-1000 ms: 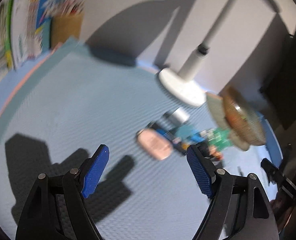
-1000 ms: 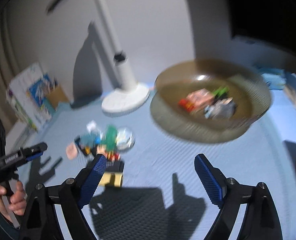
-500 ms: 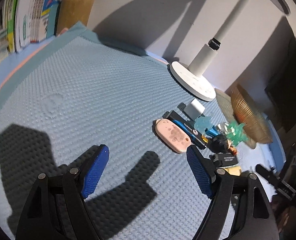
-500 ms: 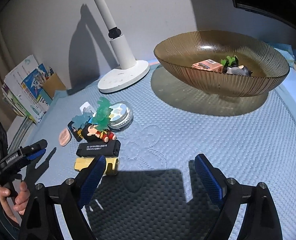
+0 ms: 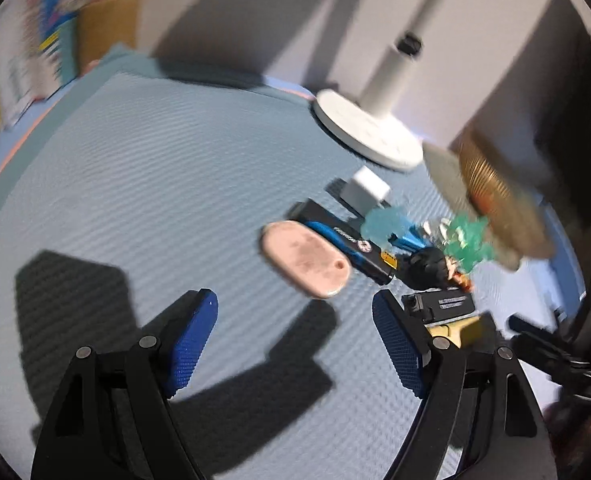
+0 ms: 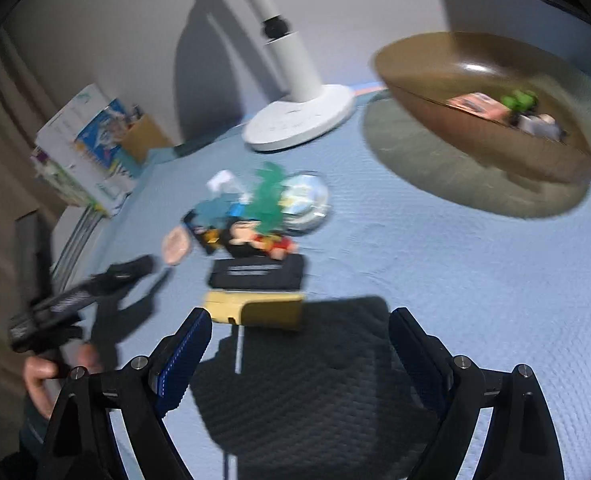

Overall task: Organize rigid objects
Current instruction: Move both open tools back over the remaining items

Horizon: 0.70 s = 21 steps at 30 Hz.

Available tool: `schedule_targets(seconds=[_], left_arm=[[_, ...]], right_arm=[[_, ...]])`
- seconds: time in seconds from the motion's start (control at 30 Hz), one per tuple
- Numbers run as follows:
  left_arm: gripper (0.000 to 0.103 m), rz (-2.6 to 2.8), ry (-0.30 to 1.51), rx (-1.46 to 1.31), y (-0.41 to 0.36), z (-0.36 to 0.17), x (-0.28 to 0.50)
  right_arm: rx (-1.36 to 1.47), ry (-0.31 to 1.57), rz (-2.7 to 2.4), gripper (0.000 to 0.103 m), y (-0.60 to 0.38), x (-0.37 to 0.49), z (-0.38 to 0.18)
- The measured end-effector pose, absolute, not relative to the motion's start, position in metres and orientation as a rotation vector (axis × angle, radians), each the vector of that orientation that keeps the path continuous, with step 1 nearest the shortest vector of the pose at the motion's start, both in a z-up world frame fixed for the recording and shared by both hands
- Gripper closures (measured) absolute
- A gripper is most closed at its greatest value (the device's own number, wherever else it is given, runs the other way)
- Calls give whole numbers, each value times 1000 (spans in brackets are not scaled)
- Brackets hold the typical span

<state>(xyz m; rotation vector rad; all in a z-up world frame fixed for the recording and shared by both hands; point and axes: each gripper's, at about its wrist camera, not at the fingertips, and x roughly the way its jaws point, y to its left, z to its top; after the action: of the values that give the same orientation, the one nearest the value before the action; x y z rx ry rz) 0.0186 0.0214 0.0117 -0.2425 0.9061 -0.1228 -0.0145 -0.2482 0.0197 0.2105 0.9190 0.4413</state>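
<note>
Right wrist view: one amber bowl (image 6: 475,136) holds about three blurred small items — loose cluster (image 6: 251,236) lies left of it on blue mat (image 6: 435,280). Right gripper (image 6: 299,344) and left gripper (image 5: 295,340): both spread, empty.

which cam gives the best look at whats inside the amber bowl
The right wrist view. It looks over the rim of the amber glass bowl into the inside, where an orange block, a green piece and some smaller bits lie, though blurred. The left wrist view shows the bowl only edge-on and smeared, with its contents hidden.
</note>
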Motion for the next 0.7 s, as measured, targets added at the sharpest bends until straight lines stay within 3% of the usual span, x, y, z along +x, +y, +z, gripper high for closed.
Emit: schedule_targets(seconds=[0.3,0.53,0.7], left_arm=[[25,-81,906,-77,22,6,31],[25,-16,916,-102,76,8,15],[25,-133,920,-149,66,11,19]], right_arm=[[-152,939,469,14,-191,-8,18],[-204,937,522,14,-187,-16,3],[-171,918,482,14,-194,-6,3]])
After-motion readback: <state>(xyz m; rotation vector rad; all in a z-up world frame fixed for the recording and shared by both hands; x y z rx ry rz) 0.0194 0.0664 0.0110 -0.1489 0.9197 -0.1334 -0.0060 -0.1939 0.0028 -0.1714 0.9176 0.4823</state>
